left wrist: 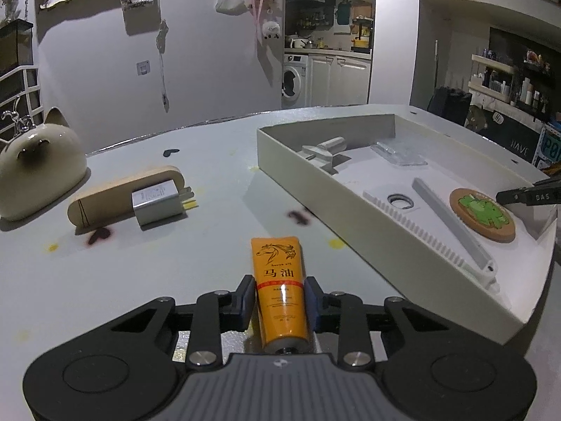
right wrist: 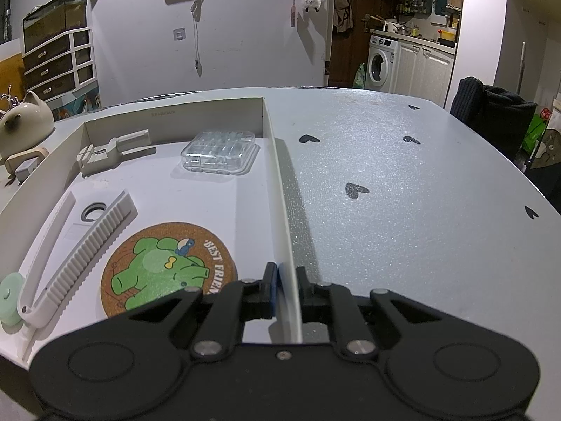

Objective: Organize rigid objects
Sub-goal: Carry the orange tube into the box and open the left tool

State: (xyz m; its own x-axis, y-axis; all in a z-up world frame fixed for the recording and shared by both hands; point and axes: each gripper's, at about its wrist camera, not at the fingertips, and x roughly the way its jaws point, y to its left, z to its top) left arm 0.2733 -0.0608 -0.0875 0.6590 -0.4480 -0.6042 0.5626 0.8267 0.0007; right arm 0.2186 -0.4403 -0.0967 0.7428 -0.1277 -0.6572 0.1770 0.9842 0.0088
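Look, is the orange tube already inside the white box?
No, the orange tube lies on the table beside the white box, pinched in the left tool.

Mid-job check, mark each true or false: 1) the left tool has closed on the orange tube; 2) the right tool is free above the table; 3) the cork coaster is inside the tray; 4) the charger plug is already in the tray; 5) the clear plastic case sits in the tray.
1) True: the left tool has its pads on the orange tube.
2) False: the right tool clamps the side wall of the tray.
3) True: the cork coaster lies on the tray floor.
4) False: the charger plug is on the table, beside a wooden piece.
5) True: the clear plastic case is near the far wall.
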